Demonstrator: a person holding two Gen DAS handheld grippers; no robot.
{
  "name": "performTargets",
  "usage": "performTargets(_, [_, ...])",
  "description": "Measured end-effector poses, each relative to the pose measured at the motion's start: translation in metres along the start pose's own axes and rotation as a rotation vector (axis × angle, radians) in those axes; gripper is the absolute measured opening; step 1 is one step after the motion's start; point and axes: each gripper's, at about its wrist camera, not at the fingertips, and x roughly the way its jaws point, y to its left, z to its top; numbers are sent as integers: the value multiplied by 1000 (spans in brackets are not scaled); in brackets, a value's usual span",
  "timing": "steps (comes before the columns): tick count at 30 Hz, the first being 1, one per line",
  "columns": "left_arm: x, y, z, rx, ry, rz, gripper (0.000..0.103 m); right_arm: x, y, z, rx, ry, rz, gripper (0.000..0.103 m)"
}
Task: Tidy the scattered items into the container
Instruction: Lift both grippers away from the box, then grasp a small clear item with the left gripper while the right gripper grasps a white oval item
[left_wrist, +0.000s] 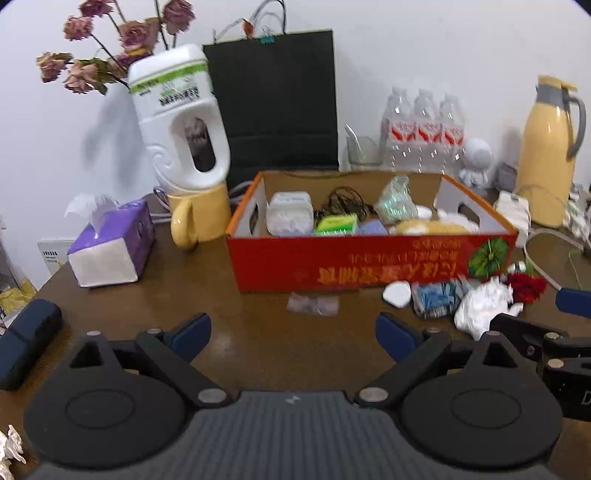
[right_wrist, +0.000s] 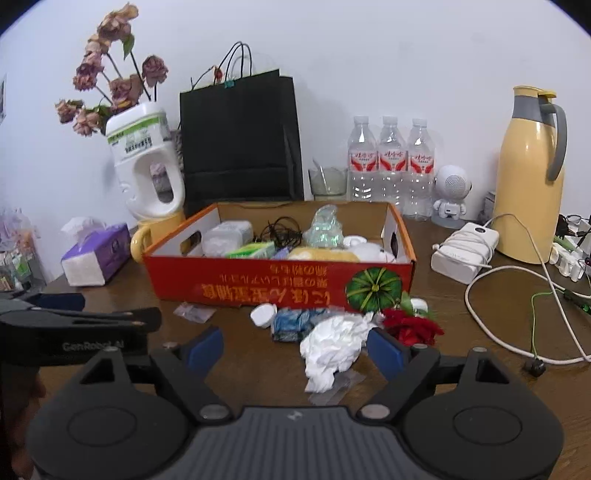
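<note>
Entry: right gripper (right_wrist: 295, 349), jaws wide and empty, stood over crumpled white tissue (right_wrist: 334, 349) at lower centre, before the red box (right_wrist: 277, 277); left gripper (left_wrist: 293, 336) likewise open, empty; risk judged: light tissue slipping out.

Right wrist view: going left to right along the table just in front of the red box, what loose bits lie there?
Small clear packet → white round lid → blue packets → crumpled white tissue → red flower.
</note>
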Motion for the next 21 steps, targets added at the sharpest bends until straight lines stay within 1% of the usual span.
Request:
performTargets(2, [2,-2,-2,4,9,-8,98,2,0,-3,-1,11,-13,85])
performTargets(5, [8,-2,-6,1,28,-24,98,7,-4,-6,10,24,-12,85])
performTargets(6, [9,0,-7,-4,35,-39,98,8,-5,-7,10,23,-14,85])
performTargets(9, [14,18,-14,-53,49,-120,98,13,-9,-8,-5,27,-37,85])
performTargets(11, [19,29,-16,-74,53,-130,95,14,-11,-8,-16,18,-43,85])
performTargets(12, [22,32,-15,-70,51,-132,94,16,-11,-7,-20,16,-34,83])
performTargets(13, [27,33,-14,-58,51,-131,91,18,-11,-6,-23,13,-14,82])
performTargets(15, [37,32,-8,-34,51,-129,84,27,-5,-2,-38,9,39,75])
performTargets(16, [43,31,-4,-24,52,-145,80,33,-1,0,-57,9,59,73])
performTargets(17, [49,30,0,-15,52,-167,78,39,5,3,-87,8,72,68])
performTargets(18, [58,28,4,-4,57,-196,77,45,10,5,-110,11,76,63])
performTargets(20, [75,24,11,23,72,-236,71,57,16,11,-137,15,90,56])
performTargets(21, [82,23,13,33,79,-244,69,63,17,14,-141,18,108,54])
